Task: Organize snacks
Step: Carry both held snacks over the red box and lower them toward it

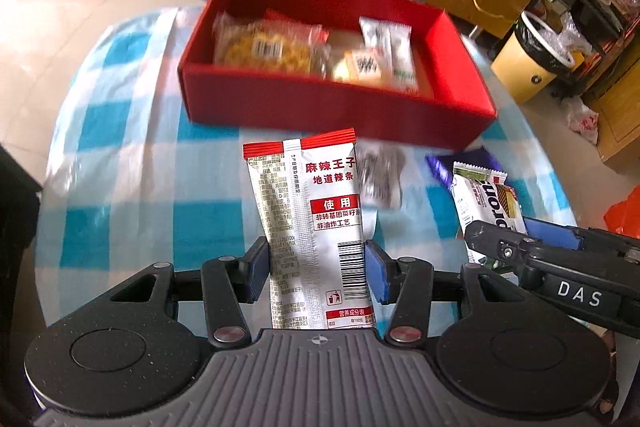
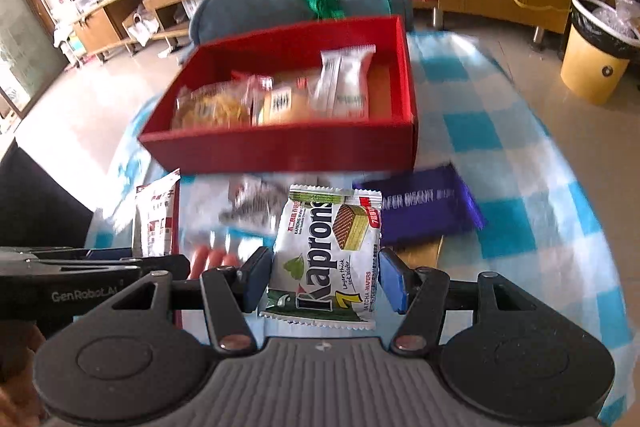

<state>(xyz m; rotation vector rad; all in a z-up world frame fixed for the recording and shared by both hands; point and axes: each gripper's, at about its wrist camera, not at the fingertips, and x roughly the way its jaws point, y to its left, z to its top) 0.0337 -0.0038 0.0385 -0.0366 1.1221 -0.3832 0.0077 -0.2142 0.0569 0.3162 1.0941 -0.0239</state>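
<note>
Silver foil with a red top band marks the spicy-strip packet (image 1: 312, 227), which stands upright between the blue pads of the left gripper (image 1: 316, 263); both pads press its sides, so the jaws are clamped on it and it is clear of the blue-and-white checked cloth (image 1: 120, 155). Straight ahead of this gripper, farther along the cloth, sits the red box (image 1: 320, 107), already holding a round yellow cake in clear wrap, a small tan snack with a barcode and a white stick-shaped packet. Just ahead and to the right of the held packet lies a blurred silver wrapper (image 1: 380, 175) on the cloth.

To the right, the right gripper (image 2: 324, 279) pinches a white Kaprons matcha wafer pack (image 2: 328, 255) by its two side edges, the pack lying nearly flat across the jaws and tilted slightly. Just beyond it to the right rests a purple wafer packet (image 2: 424, 207) on the cloth, close in front of the red box. Past the box lies a rolled blue-grey bundle (image 2: 260, 7) tied with green ribbon, and off to the far right stands a yellow waste bin (image 2: 592, 67) on the floor.
</note>
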